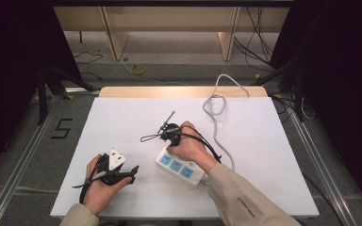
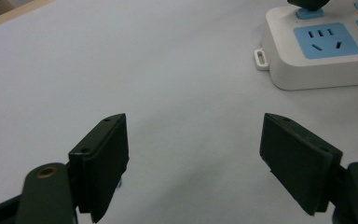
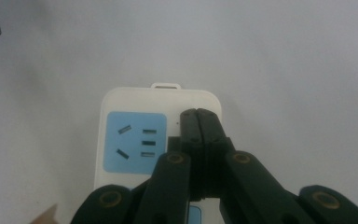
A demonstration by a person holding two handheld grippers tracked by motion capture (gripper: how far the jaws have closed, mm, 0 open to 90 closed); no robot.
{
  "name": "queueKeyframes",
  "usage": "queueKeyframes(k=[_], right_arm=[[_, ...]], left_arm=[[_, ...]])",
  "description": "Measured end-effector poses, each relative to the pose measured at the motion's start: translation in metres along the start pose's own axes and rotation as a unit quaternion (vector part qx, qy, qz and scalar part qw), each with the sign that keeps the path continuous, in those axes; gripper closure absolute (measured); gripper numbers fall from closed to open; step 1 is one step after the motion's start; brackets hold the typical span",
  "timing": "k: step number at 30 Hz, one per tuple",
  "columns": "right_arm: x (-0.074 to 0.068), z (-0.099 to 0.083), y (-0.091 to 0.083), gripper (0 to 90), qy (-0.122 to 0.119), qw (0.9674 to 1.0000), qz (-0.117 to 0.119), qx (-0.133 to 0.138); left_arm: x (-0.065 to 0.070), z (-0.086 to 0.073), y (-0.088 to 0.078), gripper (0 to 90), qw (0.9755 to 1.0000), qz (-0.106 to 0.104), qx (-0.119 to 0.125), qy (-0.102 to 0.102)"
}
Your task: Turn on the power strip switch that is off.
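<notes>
A white power strip (image 1: 184,170) with blue sockets lies on the white table (image 1: 122,122), right of centre near the front. My right gripper (image 3: 198,116) is shut with nothing between its jaws. Its tips rest over the strip's (image 3: 121,100) end, beside the last blue socket (image 3: 135,142). In the high view the person's right hand holds this gripper (image 1: 168,142) above the strip's left end. My left gripper (image 2: 193,154) is open and empty, low over bare table, with the strip (image 2: 317,60) ahead to its right. The left hand holds it (image 1: 131,172) near the front left.
The strip's white cable (image 1: 215,106) curls toward the far edge and drops off the table. A wooden frame (image 1: 115,37) and loose cables (image 1: 257,44) sit on the floor behind. Metal rails (image 1: 26,146) and a floor mark "5" (image 1: 62,128) flank the left side.
</notes>
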State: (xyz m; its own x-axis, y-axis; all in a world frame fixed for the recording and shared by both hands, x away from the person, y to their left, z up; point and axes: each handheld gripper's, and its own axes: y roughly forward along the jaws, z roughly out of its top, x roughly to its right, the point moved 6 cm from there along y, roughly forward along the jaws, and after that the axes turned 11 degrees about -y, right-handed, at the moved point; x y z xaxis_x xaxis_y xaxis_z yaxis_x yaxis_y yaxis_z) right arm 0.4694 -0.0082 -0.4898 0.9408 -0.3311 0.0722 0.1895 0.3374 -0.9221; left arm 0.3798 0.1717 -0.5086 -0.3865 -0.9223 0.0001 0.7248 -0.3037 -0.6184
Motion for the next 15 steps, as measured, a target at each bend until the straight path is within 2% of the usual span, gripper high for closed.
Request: queueKeyframes(k=[15], right_arm=[[0.0004,-0.0004,0.0011,90.0,0.001,0.9999,0.008,-0.012]], left_arm=[[0.0004,0.0005,0.0001,23.6,1.0,-0.001,0.001,0.002]])
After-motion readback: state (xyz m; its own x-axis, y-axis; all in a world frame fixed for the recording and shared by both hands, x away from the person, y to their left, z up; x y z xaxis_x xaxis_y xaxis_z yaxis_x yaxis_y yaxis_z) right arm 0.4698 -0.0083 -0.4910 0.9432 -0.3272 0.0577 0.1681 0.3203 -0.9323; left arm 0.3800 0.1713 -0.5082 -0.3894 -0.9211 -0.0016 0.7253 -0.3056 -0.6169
